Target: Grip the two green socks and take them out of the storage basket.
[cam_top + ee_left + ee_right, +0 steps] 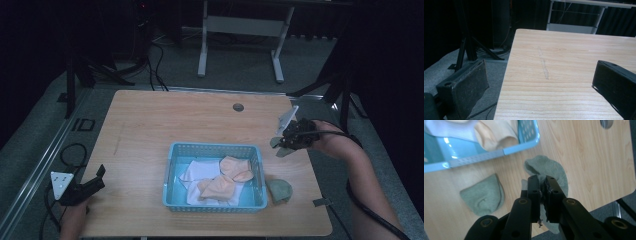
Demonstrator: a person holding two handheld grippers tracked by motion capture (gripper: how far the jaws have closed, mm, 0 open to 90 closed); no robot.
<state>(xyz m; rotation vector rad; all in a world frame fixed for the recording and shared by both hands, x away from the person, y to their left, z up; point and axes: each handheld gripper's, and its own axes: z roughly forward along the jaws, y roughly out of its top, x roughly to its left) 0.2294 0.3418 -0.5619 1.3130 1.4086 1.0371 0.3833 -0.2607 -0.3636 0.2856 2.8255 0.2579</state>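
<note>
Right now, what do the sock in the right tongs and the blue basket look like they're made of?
The held green sock looks like soft knit fabric, matte and fuzzy, drooping limply from the right tongs. The blue basket looks like moulded plastic: rigid perforated walls and a glossy floor with light reflections.

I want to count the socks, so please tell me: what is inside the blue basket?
In the blue basket lie two peach socks on top of white cloth. Whatever lies beneath them is covered, and much of the basket floor is hidden too.
</note>
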